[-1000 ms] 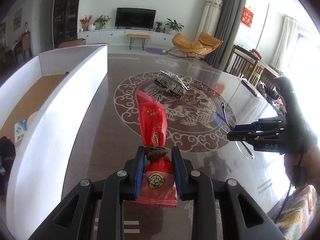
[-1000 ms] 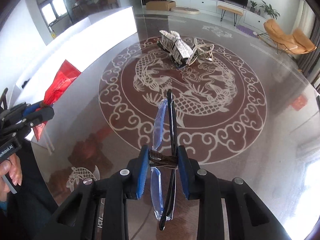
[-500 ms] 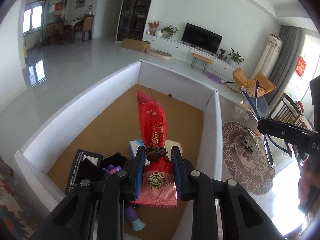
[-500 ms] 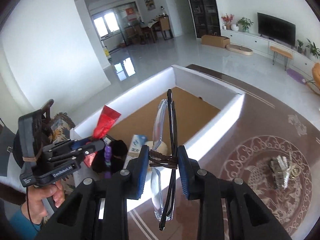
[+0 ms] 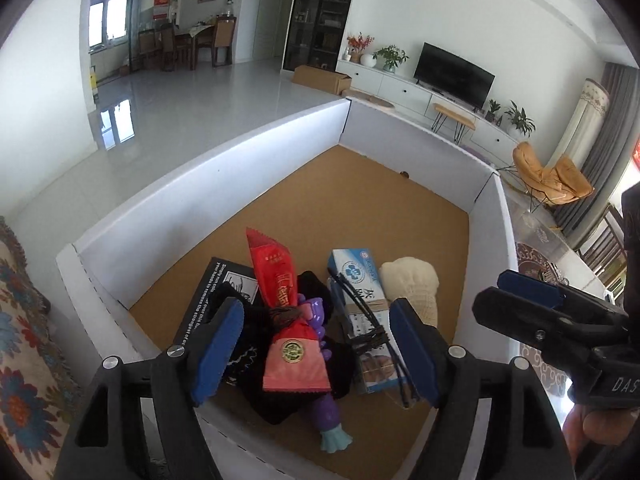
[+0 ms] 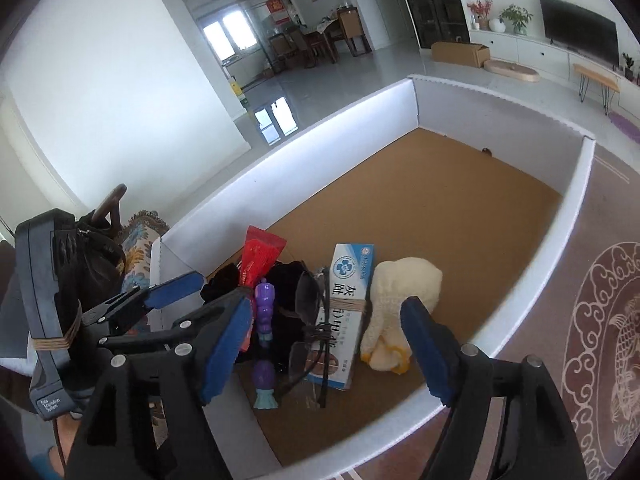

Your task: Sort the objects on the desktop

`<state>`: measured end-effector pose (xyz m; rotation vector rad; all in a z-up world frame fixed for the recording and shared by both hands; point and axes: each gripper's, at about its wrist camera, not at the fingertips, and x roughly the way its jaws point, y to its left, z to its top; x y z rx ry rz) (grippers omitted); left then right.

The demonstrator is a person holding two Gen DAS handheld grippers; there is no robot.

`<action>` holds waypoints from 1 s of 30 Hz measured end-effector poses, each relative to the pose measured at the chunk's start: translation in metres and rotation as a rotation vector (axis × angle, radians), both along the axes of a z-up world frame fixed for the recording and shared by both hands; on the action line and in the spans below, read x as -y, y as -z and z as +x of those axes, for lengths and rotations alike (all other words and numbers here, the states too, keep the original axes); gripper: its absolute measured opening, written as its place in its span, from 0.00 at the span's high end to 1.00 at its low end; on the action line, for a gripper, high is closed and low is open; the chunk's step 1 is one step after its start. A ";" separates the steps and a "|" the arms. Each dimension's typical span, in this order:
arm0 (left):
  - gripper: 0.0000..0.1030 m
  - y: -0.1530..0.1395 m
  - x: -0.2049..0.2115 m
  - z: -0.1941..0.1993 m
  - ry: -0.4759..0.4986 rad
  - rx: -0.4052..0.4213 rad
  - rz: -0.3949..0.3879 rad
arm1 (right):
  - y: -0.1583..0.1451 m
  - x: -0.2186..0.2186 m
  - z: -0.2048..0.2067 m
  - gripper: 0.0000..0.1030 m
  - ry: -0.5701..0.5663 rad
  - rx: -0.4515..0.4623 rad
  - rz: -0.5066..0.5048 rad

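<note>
— While both tools hang over the white-walled cardboard box with the brown floor point(image 5: 224, 184), what are they holding?

— Nothing, as far as I can see. The left gripper point(image 5: 316, 344) has its blue-padded jaws spreading apart, and the red foil snack packet with the gold seal point(image 5: 288, 320) sits between them without either pad pressing on it. It lies on the pile below.

— And the right one?

— The right gripper point(image 6: 328, 348) is spreading its jaws too. The pair of clear-lensed glasses with thin black arms point(image 6: 310, 340) is loose, lying partly across the long blue-and-white carton point(image 6: 348, 304).

— What is under the packet?

— A dark heap of black cloth point(image 5: 308, 284), a purple plastic toy with a pale blue foot point(image 5: 330, 416), and a flat black box with white print point(image 5: 216, 292). A cream knitted lump point(image 6: 400, 304) lies just beside the carton, on the side toward the table.

— Any room left in there?

— Plenty. Everything is crowded into the near corner; the far half of the brown floor is bare up to the far wall. The box's right wall stands against the dark brown table with the pale dragon roundel point(image 6: 600, 320).
</note>
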<state>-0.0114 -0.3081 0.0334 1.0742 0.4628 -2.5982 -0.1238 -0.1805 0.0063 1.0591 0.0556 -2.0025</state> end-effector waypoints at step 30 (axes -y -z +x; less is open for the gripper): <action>0.00 0.089 -0.296 -0.062 0.516 0.109 -0.062 | 0.100 -0.357 0.041 0.00 0.676 -0.050 0.369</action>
